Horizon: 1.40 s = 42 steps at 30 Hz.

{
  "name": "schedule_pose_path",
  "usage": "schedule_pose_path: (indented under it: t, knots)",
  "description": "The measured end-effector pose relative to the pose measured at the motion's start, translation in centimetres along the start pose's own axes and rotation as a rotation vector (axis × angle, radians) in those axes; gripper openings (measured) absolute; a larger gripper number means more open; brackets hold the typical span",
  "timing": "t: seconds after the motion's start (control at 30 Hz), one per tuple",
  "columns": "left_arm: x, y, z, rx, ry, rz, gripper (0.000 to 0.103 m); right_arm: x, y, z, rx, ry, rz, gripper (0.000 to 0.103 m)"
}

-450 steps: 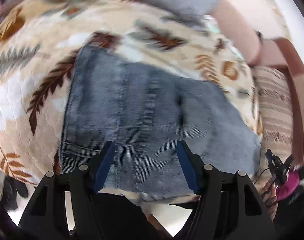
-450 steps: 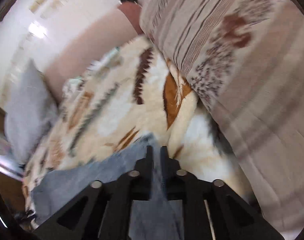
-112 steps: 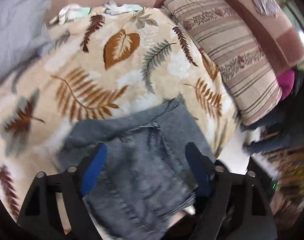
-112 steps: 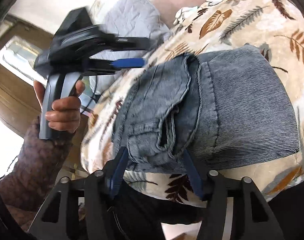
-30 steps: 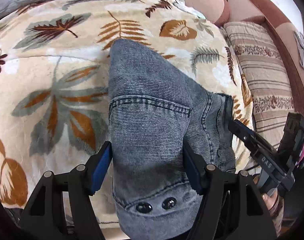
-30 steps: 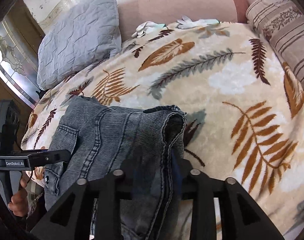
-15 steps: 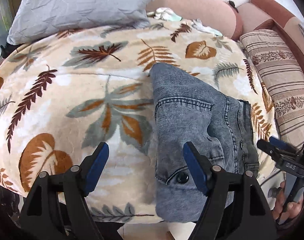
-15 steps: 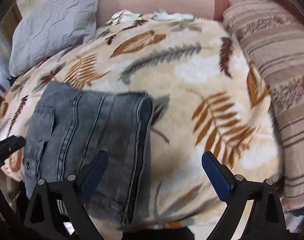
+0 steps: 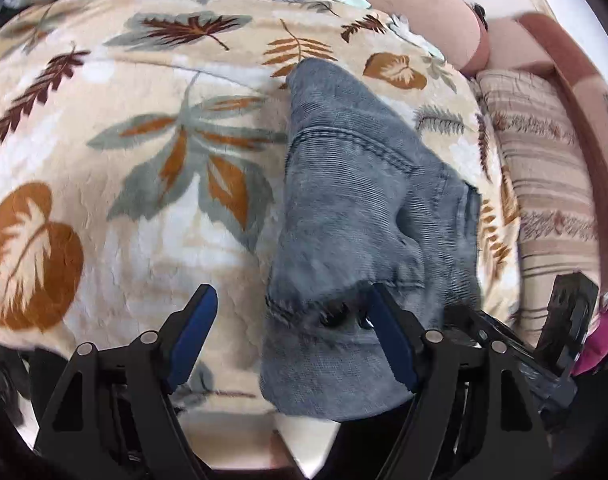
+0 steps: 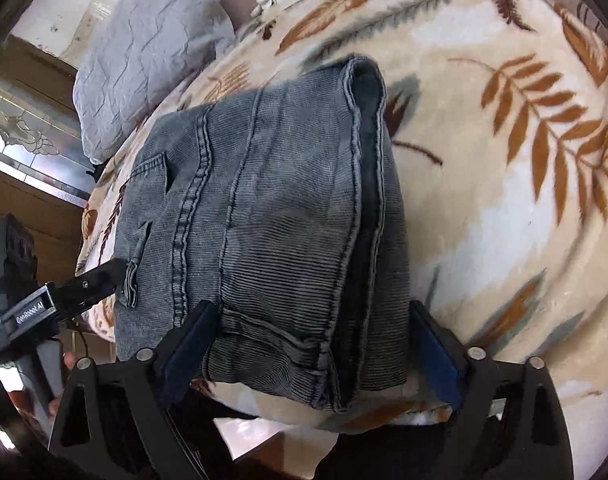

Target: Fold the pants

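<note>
Only the right wrist view shows the folded grey pants' (image 10: 272, 216) stacked edges between the spread, just-narrowing right gripper (image 10: 309, 354); the left gripper (image 9: 292, 340) gapes beside them.

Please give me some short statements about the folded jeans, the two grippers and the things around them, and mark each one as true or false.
1. The grey-blue denim pants lie folded in a compact bundle on the cream fleece blanket with a leaf print. True.
2. The right gripper is clamped shut beside the pants. False: its jaws stand apart, one on each side of the bundle's near end; they have just been closing a little.
3. The left gripper is open. True: only blanket and the pants' edge lie between its blue pads.
4. A grey quilted pillow lies on top of the pants. False: it lies apart, beyond them.
5. A beige striped cushion lies at the blanket's edge. True.
</note>
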<state>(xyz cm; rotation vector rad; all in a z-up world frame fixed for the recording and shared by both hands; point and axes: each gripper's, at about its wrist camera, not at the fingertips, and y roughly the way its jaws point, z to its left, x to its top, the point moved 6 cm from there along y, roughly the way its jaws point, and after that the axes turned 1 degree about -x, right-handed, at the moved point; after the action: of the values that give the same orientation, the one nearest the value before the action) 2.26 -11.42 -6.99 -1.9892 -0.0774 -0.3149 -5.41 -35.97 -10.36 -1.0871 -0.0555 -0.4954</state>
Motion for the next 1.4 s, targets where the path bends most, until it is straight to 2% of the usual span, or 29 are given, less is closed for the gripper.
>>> schedule_pose_path:
  t: [0.03, 0.07, 0.13, 0.17, 0.23, 0.27, 0.33, 0.53, 0.63, 0.7, 0.87, 0.93, 1.03, 1.07, 1.13, 1.17, 1.2, 1.23, 1.3, 1.37, 1.4]
  knots:
    - [-0.1, -0.5, -0.3, -0.011, 0.008, -0.011, 0.077, 0.2, -0.6, 0.3, -0.007, -0.016, -0.022, 0.065]
    - [-0.1, -1.0, -0.7, -0.001, 0.036, -0.028, 0.077, 0.6, -1.7, 0.7, -0.028, -0.043, -0.050, 0.038]
    - [-0.3, -0.5, -1.4, 0.046, 0.108, -0.037, 0.077, 1.0, -3.4, 1.2, -0.030, -0.081, -0.093, 0.033]
    - [-0.5, 0.4, -1.6, 0.058, 0.133, -0.010, 0.077, 1.1, -3.7, 1.2, -0.031, -0.091, -0.103, 0.032]
    - [-1.3, 2.6, -1.6, 0.055, 0.142, 0.054, 0.078, 1.1, -3.2, 1.0, -0.059, -0.105, -0.083, 0.032]
    - [-1.4, 3.0, -1.5, 0.043, 0.134, 0.056, 0.080, 1.0, -2.5, 0.9, -0.086, -0.109, -0.068, 0.032]
    - [-1.2, 2.7, -1.4, 0.027, 0.127, 0.047, 0.079, 0.7, -1.4, 0.4, -0.121, -0.112, -0.053, 0.032]
    - [-0.4, 0.3, -2.6, 0.063, 0.182, -0.043, 0.079, 1.3, -3.3, 0.4, -0.077, -0.095, -0.084, 0.037]
    - [0.2, -0.1, -3.0, 0.107, 0.231, -0.079, 0.079, 2.3, -4.1, 0.3, -0.072, -0.077, -0.118, 0.044]
    - [0.5, 0.0, -2.9, 0.126, 0.247, -0.086, 0.079, 3.3, -4.7, 0.1, -0.069, -0.055, -0.145, 0.055]
    - [1.5, 0.6, -2.4, 0.131, 0.233, -0.062, 0.079, 5.9, -4.5, 0.0, -0.064, -0.023, -0.164, 0.067]
    - [2.6, 0.4, -2.1, 0.130, 0.216, -0.072, 0.079, 6.8, -3.7, -0.2, -0.062, -0.002, -0.152, 0.068]
    - [4.6, 0.6, -1.4, 0.041, 0.121, -0.061, 0.079, 7.8, -2.2, -0.8, -0.045, 0.040, -0.127, 0.068]
    - [5.3, 1.5, -1.2, -0.004, 0.082, -0.020, 0.079, 8.1, -1.7, -1.0, -0.034, 0.050, -0.123, 0.068]
    - [6.0, 3.4, -1.0, -0.040, 0.029, 0.045, 0.079, 8.6, -0.5, -0.9, -0.033, 0.043, -0.114, 0.067]
    - [6.1, 4.0, -1.1, -0.056, 0.013, 0.069, 0.077, 8.8, 0.1, -0.9, -0.039, 0.037, -0.107, 0.059]
    - [6.4, 4.5, -1.5, -0.087, 0.002, 0.084, 0.075, 9.0, 0.7, -0.6, -0.021, 0.029, -0.097, 0.036]
    - [6.7, 4.5, -1.9, -0.118, -0.004, 0.077, 0.068, 9.2, 0.8, -0.2, -0.028, 0.017, -0.089, 0.027]
    - [7.2, 4.6, -2.1, -0.099, -0.013, 0.045, 0.069, 10.2, -0.3, 0.9, -0.052, -0.037, -0.124, 0.010]
    - [7.7, 5.8, -1.9, -0.067, -0.014, 0.044, 0.068, 11.1, -1.8, 1.6, -0.051, -0.073, -0.175, 0.009]
    - [7.7, 6.6, -1.6, -0.061, -0.022, 0.065, 0.068, 11.5, -1.7, 1.4, -0.048, -0.079, -0.169, 0.008]
